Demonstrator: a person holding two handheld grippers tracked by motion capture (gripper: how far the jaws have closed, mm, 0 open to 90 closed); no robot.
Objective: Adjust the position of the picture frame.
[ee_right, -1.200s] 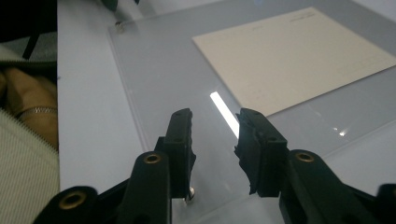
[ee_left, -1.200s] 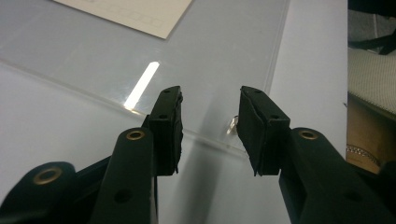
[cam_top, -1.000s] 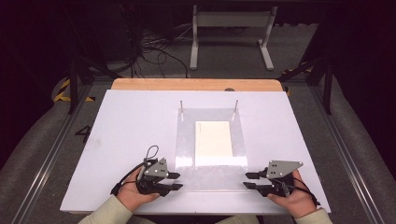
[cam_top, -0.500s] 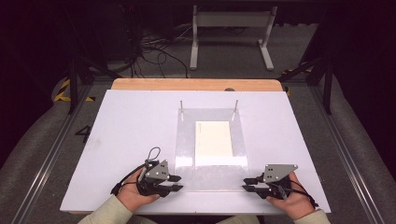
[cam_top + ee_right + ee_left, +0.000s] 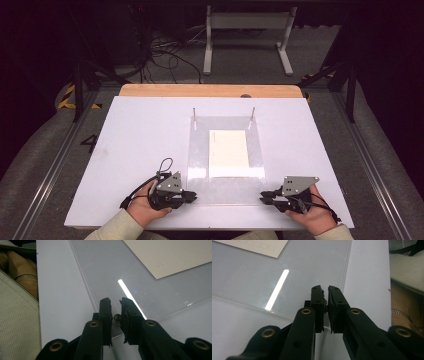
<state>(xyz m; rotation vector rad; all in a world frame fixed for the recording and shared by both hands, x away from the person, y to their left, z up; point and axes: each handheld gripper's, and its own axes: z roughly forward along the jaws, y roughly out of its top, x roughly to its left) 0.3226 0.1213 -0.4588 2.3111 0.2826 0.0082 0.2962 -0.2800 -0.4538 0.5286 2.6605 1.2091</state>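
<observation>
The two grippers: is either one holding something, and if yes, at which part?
Nothing is held. The left gripper and right gripper have jaws slightly apart, tips poised at the near corners of the clear sheet.

My right tongs (image 5: pixel 115 307) sit low over the near corner of a clear plastic sheet (image 5: pixel 105 272) on the white counter (image 5: pixel 62 297), the two black jaws a narrow gap apart with the sheet's edge running beneath them. A bright strip of reflected light (image 5: pixel 130 296) crosses the sheet just past the right jaw. A cream card (image 5: pixel 170 255) lies under the sheet at upper right. At far left I see a ribbed beige sleeve (image 5: pixel 15 315).
</observation>
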